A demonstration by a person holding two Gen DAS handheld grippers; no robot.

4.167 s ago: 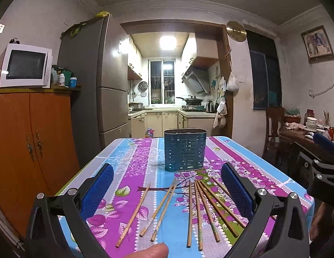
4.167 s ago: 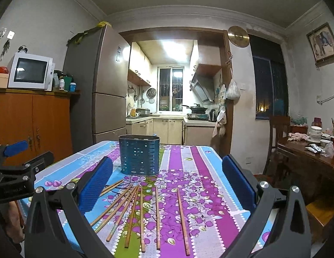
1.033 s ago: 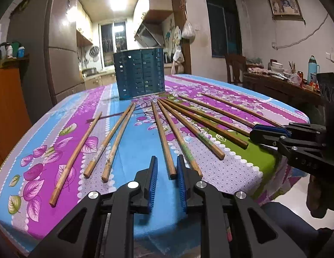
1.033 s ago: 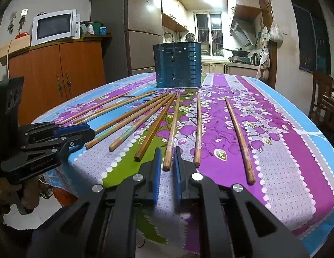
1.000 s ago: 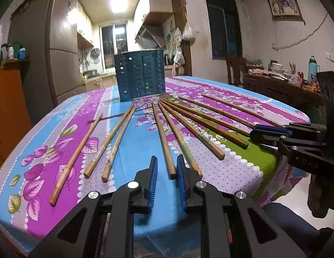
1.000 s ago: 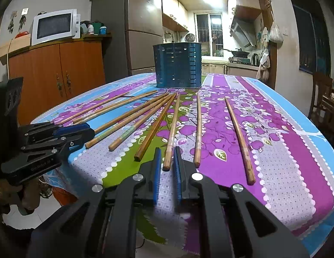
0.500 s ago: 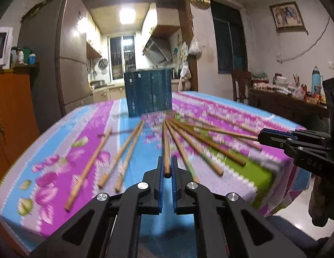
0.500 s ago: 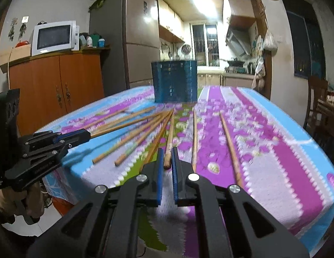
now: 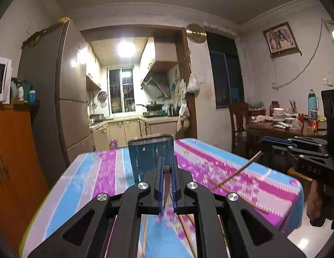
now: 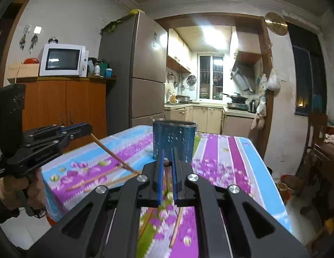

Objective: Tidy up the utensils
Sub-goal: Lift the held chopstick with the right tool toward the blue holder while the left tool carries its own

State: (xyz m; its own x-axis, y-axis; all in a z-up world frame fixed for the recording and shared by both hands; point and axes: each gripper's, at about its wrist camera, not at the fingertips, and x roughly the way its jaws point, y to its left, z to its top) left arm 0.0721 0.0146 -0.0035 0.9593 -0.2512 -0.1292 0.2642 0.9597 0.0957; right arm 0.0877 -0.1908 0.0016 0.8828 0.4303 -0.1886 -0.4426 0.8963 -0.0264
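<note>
Two black handheld grippers with blue-padded fingers each clamp a single brown wooden chopstick above a bench draped in a striped pink, purple and blue floral cloth [image 9: 242, 172]. The left gripper [image 9: 167, 167] is pinched tight on its chopstick [image 9: 166, 185], whose rounded butt end shows between the pads while the shaft slopes down toward the cloth. The right gripper [image 10: 167, 163] is likewise clamped on its own chopstick [image 10: 166, 163], seen end-on between the fingers; from the left wrist view that stick hangs slanted from the right gripper's tip over the bench. A dark blue perforated utensil holder [image 9: 150, 157] with a pale metal rim stands upright near the far end of the bench, straight ahead of both grippers. More wooden chopsticks [image 10: 98, 177] lie loose on the cloth nearer the camera, blurred. Letters reading "DAS" are partly legible on the side of the right gripper in the left wrist view. A white microwave [image 10: 63, 60] sits on an orange wooden cabinet [image 10: 65, 103] beside a tall grey refrigerator [image 10: 143, 68].
</note>
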